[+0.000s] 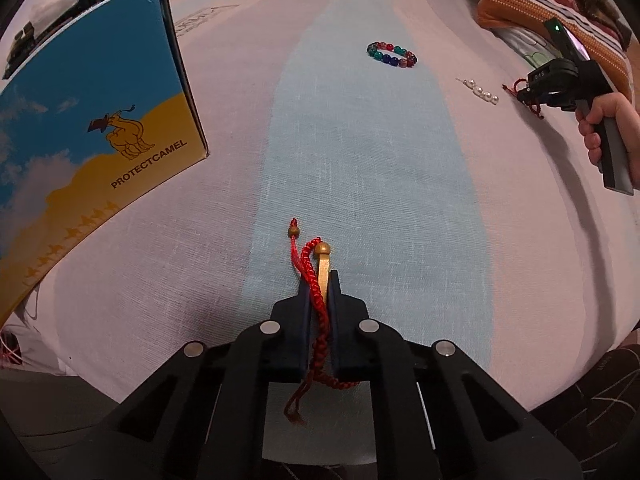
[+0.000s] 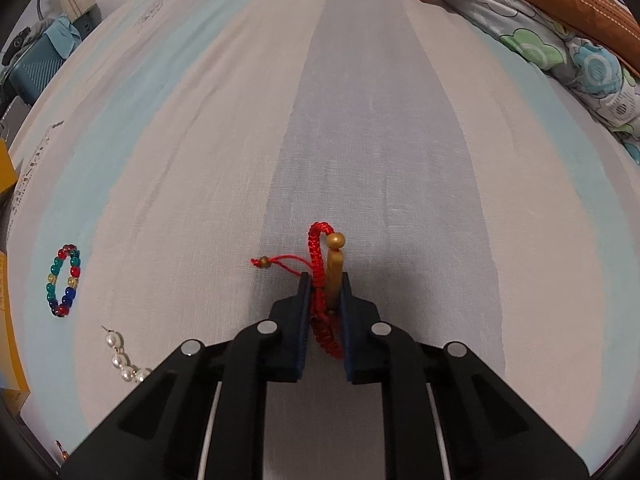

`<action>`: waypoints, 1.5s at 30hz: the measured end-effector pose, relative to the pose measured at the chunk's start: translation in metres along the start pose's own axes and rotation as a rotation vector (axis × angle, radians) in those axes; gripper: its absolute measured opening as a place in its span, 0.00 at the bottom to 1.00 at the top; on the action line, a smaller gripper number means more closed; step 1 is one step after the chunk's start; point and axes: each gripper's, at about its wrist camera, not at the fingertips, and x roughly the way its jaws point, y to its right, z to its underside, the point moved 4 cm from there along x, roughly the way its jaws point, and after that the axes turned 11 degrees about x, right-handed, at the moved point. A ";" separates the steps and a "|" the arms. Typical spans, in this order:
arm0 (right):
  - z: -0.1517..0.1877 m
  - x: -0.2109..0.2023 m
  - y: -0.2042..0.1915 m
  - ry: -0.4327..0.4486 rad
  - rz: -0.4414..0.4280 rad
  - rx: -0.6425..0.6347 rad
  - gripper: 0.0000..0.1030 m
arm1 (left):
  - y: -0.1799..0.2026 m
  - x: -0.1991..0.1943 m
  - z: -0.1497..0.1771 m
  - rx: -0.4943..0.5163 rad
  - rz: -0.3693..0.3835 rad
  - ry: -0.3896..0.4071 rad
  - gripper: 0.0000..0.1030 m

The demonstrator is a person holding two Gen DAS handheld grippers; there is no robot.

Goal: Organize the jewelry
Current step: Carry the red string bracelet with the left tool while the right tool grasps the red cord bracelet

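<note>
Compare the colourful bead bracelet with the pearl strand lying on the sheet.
The bead bracelet is a closed ring; the pearl strand lies as a short, open line. The bracelet mixes red, green and blue beads; the pearl strand is all white. Both lie loose on the sheet, apart from either gripper.

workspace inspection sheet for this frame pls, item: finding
Surface: striped bedsheet, pale blue and white.
Job's things: two red braided bracelets, each held; multicoloured bead bracelet and pearl string lying loose.
Clutter: blue-yellow camel box at the left.
Grippers: left gripper and right gripper, jaws shut on a red bracelet each.
Cables: nothing seen.
Surroundings: striped pillow, floral bedding.
</note>
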 end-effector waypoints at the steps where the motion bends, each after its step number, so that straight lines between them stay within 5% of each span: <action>1: 0.000 -0.001 0.001 0.002 0.000 0.001 0.12 | 0.000 -0.001 0.000 0.000 0.002 0.001 0.06; 21: 0.017 -0.038 0.009 0.103 -0.017 0.008 0.12 | 0.004 -0.013 -0.003 0.005 0.010 0.027 0.06; 45: 0.073 -0.118 -0.035 0.219 -0.062 -0.046 0.12 | -0.010 -0.053 -0.024 0.009 -0.039 0.121 0.06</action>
